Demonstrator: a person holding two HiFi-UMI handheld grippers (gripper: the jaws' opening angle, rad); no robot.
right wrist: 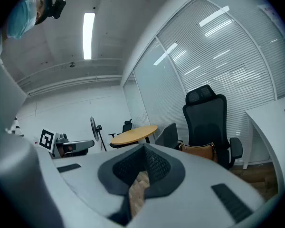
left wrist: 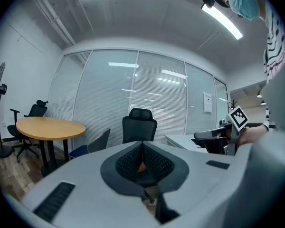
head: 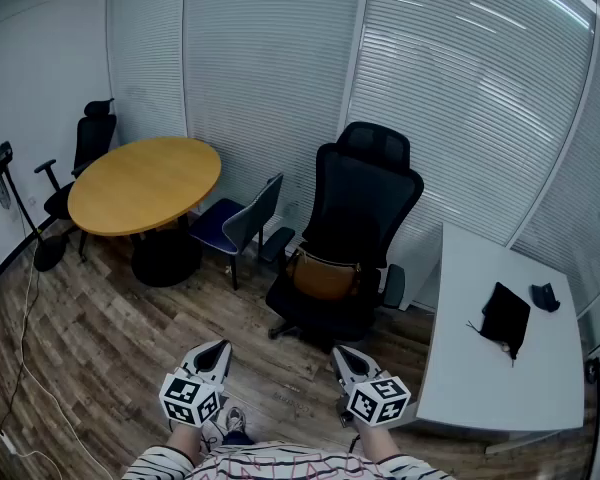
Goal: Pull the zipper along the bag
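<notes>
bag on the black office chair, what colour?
The bag is tan brown; the head view shows it best.

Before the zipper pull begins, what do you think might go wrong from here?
The brown bag rests on the black office chair, whose base looks wheeled; tugging its zipper may roll or swivel the chair unless one gripper steadies the bag.
The left gripper and right gripper are both shut, away from any bag; they must open before taking the pull.
A black pouch lies on the white table, so the wrong bag could be picked.
</notes>
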